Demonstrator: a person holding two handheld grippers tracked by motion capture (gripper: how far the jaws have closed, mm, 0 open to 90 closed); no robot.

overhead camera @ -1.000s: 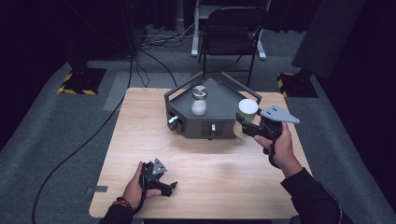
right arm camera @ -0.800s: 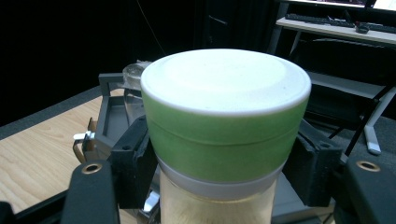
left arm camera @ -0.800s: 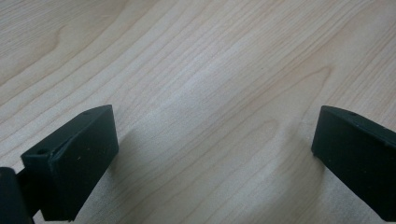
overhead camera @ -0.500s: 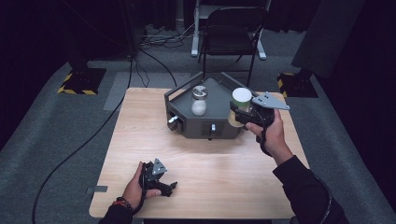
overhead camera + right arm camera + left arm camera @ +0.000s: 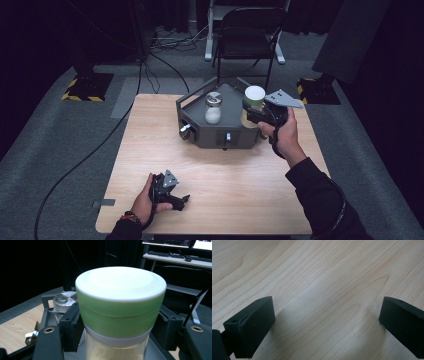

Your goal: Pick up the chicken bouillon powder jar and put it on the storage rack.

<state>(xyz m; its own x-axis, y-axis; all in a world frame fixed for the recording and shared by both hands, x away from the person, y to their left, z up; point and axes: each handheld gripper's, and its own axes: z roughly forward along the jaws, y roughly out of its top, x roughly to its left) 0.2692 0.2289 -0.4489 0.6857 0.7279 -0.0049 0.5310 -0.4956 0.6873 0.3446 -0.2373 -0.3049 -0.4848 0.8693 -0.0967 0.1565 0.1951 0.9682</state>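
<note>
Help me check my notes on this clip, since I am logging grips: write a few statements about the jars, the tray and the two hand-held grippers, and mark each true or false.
1. The right hand-held gripper is shut on the green-lidded jar. True.
2. The left hand-held gripper holds a jar. False: its jaws stand open over bare table.
3. A clear jar with white contents stands in the dark tray. True.
4. The green-lidded jar lies on its side. False: it is upright.
</note>
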